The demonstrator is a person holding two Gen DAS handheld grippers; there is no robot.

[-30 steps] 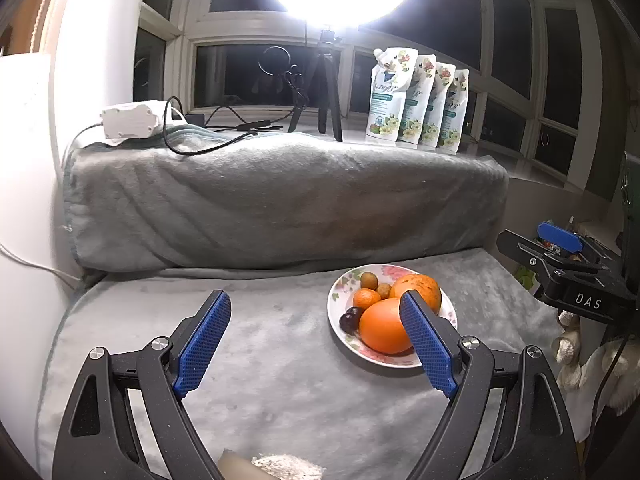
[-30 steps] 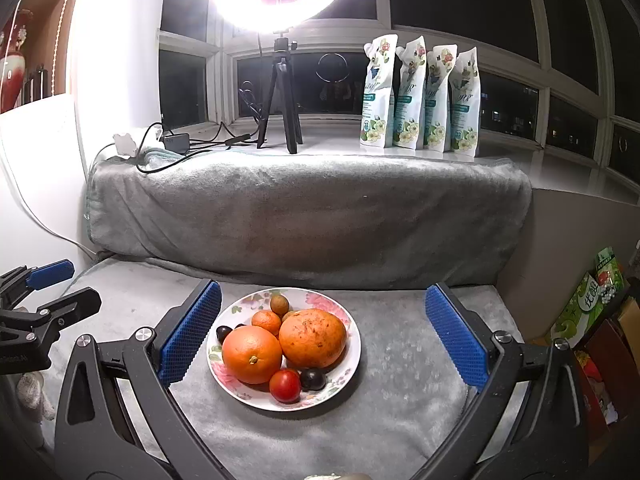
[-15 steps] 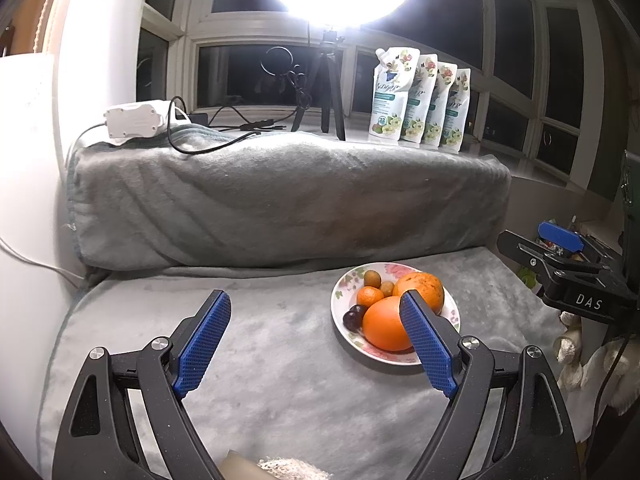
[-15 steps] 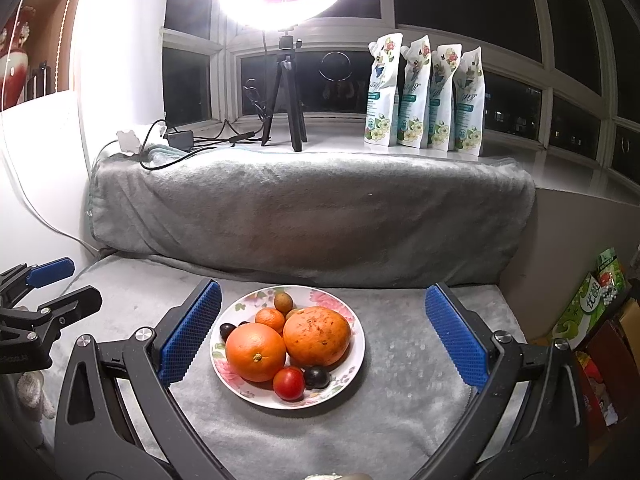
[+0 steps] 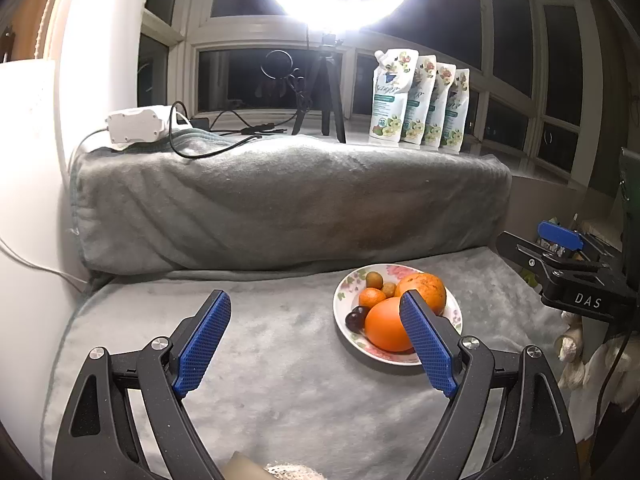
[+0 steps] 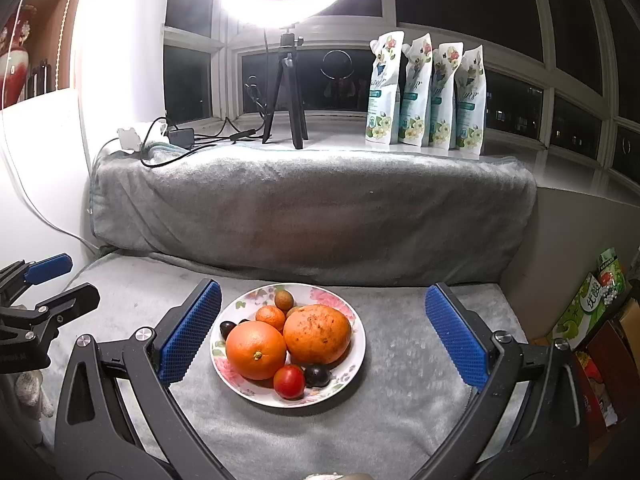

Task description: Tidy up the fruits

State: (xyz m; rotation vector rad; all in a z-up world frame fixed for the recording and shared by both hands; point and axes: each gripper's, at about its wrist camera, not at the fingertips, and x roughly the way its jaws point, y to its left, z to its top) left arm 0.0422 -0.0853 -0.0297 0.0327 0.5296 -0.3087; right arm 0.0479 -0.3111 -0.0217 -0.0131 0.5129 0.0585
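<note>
1. Looking along your left gripper [image 5: 316,344], you have its blue pads spread wide with nothing between them; it hangs over bare grey blanket [image 5: 280,380], and its right finger overlaps the near edge of the flowered plate [image 5: 340,300] in this view. The plate sits off to the right, carrying a smooth orange [image 5: 386,328], a rougher orange fruit [image 5: 424,290] behind it, a small mandarin [image 5: 372,297], dark grapes and two brownish little fruits.

2. Looking along your right gripper [image 6: 323,332], you have it just as wide apart and holding nothing, with the plate [image 6: 356,354] lying squarely between the fingers. Here a cherry tomato [image 6: 289,381] and a dark grape [image 6: 317,375] also show at the plate's front.

3. Every fruit you can see lies on the plate; none lies on the blanket. That fits either a finished gathering or a pile still to be sorted out, and the pictures do not settle which.

4. Any grasp here calls for care: the round fruits touch one another, so closing on one may roll its neighbours off the rim.
</note>
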